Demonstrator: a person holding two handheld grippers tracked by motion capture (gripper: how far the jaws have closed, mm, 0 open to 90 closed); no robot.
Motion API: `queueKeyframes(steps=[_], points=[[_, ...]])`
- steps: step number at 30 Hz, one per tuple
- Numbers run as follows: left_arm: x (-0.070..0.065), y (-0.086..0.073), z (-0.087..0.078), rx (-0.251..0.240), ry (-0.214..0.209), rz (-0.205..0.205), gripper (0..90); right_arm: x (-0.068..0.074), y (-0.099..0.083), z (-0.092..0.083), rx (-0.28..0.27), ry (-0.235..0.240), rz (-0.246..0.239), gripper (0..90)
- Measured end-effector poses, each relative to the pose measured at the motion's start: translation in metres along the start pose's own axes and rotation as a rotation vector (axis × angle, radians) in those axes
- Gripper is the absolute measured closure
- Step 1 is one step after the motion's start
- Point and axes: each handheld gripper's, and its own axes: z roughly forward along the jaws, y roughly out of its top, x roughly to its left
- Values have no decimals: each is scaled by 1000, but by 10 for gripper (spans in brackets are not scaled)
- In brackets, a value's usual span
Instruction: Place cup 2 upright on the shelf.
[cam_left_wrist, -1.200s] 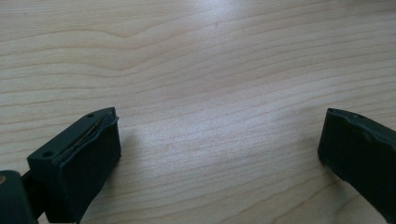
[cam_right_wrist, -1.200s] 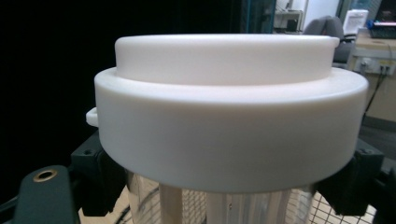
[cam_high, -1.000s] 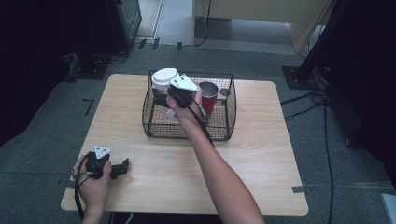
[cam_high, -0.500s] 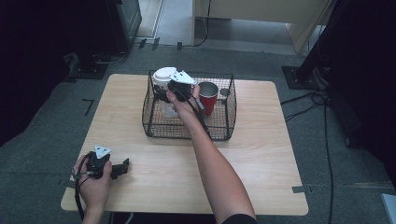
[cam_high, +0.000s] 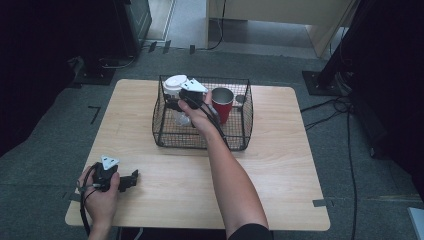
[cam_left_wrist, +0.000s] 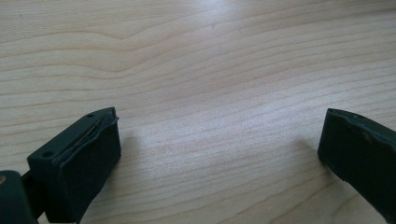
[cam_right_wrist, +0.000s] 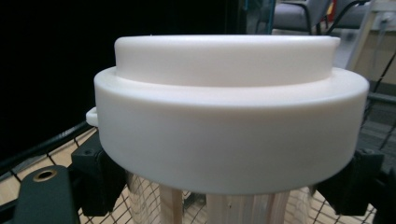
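A clear cup with a white lid hangs tilted in the far left part of a black wire basket. My right gripper is shut on it just under the lid. Its pads press on the clear wall from both sides. A red cup stands upright in the basket to the right of the hand. My left gripper rests at the table's near left in a hand, jaws open over bare wood.
The wooden table has free room in front of and to both sides of the basket. A cable trails along the right forearm. Dark equipment and cables stand on the floor around the table.
The right hand has sunk and shifted a little left, carrying the lidded cup lower into the basket. The left gripper has not moved.
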Motion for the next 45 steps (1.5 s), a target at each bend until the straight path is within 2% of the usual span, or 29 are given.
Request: queueKeyframes(steps=[4,6,13,20,21,28,33,36,45], points=[[0,0,0,0,-1,0,0,2,-7,3,33,25,-30,161],[0,0,0,0,0,0,0,2,-7,3,27,24,-27,161],[0,0,0,0,0,0,0,0,-6,-3,58,36,-20,154],[0,0,0,0,1,1,0,-4,-5,-11,85,63,-43,126],[0,0,0,0,0,-1,0,-4,-5,-14,100,84,-57,80],[0,0,0,0,0,0,0,-1,-4,-18,116,104,-109,0],[0,0,0,0,0,-1,0,0,-1,-23,120,109,-118,0],[0,0,0,0,0,0,0,1,2,-26,118,106,-140,0],[0,0,0,0,1,0,0,-2,10,-38,108,89,-162,0]])
